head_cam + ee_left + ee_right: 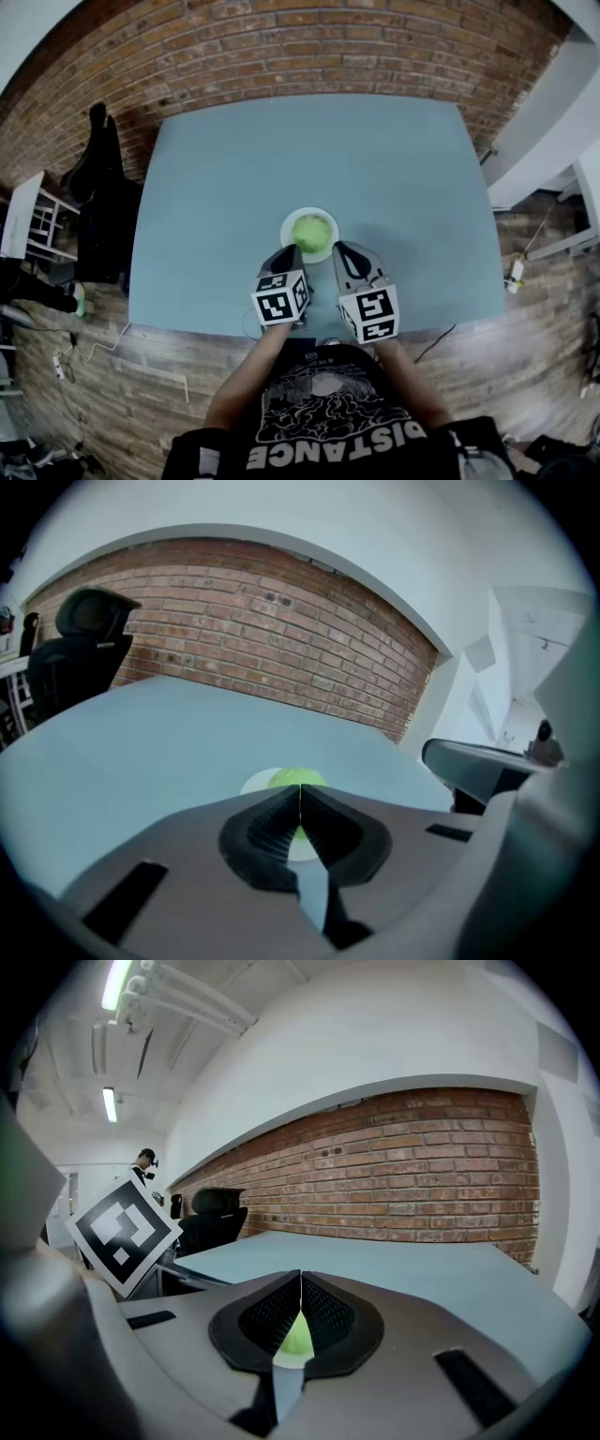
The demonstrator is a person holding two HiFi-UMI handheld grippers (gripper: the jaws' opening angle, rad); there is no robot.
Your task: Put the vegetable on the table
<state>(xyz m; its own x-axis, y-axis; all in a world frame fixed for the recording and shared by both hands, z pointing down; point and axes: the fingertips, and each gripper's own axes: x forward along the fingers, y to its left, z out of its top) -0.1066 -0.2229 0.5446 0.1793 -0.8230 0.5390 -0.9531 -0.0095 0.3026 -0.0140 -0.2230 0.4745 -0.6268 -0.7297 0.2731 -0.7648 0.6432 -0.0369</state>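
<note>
Head view shows the left gripper (289,253) and right gripper (343,250), both pressed together on nothing, just beside the plate (286,232), where a closed-jaw nudge could roll the round vegetable (311,231) away.

Table (234,187): smooth matt blue-grey top, no sheen. Brick wall (281,47): rough red brick, pale mortar lines. Plate (287,234): smooth white, slight gloss, ceramic or plastic can't tell. Vegetable (311,230): pale green, leafy-looking, dull surface. Left gripper (300,794) and right gripper (300,1279): grey matt plastic shells; pads (267,832) black, ribbed, rubbery-looking. Marker cube (281,298): flat matt black-and-white print. Floor (122,375): wood-look planks, low sheen. T-shirt (328,422): black cloth, white print. Office chair (84,649): black, matt.
</note>
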